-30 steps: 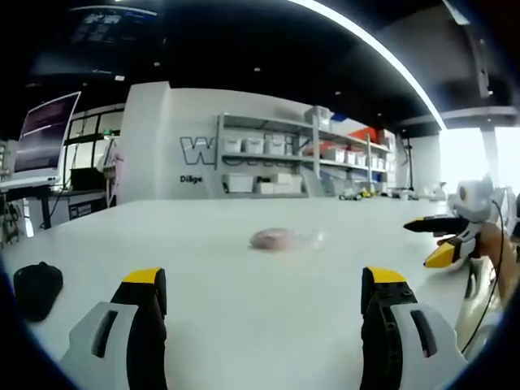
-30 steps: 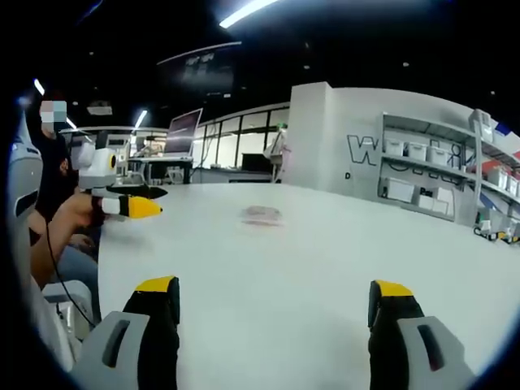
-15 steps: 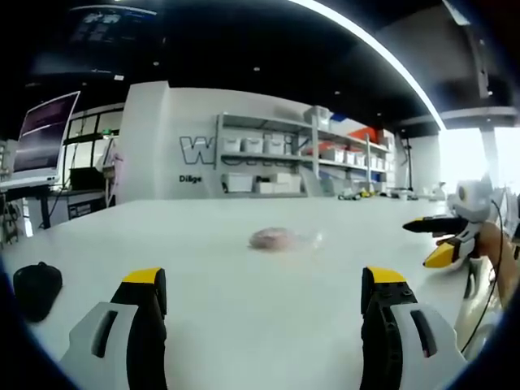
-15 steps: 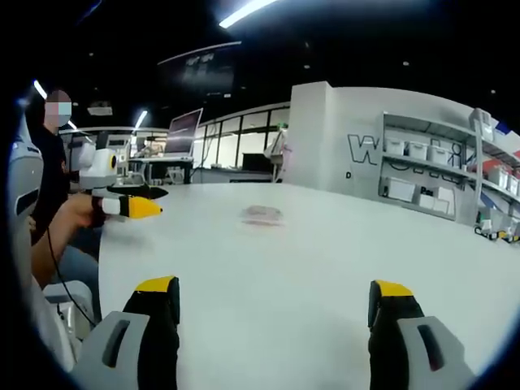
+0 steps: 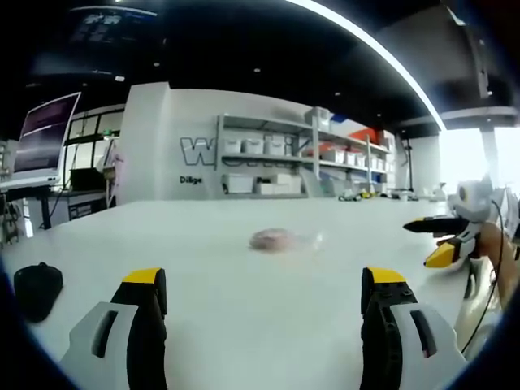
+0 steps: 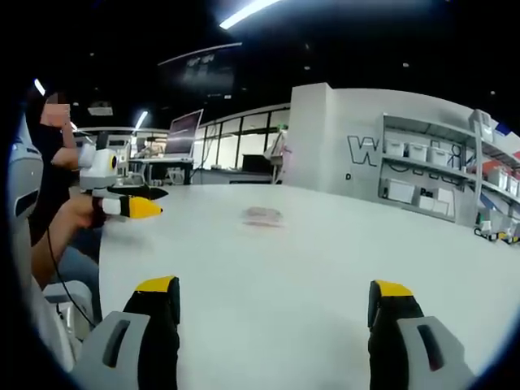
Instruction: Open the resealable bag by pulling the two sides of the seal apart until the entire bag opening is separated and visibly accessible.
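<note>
Currently both tools sit low over a bare white tabletop [image 5: 244, 309], jaws spread wide, nothing between them. In the left gripper view the left tool [image 5: 264, 292] faces the resealable bag [image 5: 280, 239], which lies flat mid-tabletop, well apart from the jaws, something pinkish inside; seal state too small to tell. The right tool [image 5: 439, 240] comes in from the right edge, yellow-tipped jaws parted, off to the side of the bag and not touching it. A dark rounded object [image 5: 36, 290] rests on the tabletop at far left, well clear. In the right gripper view the right tool [image 6: 276, 301] points at the bag [image 6: 262, 215] further out; the left tool [image 6: 134, 201] is at the left, held in a hand [image 6: 77, 213]. Open path to the bag from both sides. Room: grey wall with lettering, shelving with white bins [image 5: 276, 154], monitor [image 5: 45, 134] at left, strip ceiling lights.
</note>
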{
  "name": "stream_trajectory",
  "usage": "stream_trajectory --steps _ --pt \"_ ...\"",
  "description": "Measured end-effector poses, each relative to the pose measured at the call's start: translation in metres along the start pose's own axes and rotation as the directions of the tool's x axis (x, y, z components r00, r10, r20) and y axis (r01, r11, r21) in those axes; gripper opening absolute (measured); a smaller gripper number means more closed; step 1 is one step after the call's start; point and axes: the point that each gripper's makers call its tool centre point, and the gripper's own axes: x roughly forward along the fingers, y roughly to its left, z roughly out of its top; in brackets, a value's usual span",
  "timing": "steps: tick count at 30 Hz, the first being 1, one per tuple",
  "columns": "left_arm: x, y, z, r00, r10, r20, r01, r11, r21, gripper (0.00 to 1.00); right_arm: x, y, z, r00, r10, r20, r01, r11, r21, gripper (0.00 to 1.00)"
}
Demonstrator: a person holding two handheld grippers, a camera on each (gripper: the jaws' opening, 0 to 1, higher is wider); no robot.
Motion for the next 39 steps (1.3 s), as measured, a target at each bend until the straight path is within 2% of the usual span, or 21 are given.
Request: stream_trajectory --steps 39 --pt "0.0042 -0.0044 0.0025 1.0 -0.013 0.004 0.013 1.0 -0.006 0.97 -0.0003 0.0035 0.0029 1.0 0.026 0.011 -0.026 1.0 0.012 0.94"
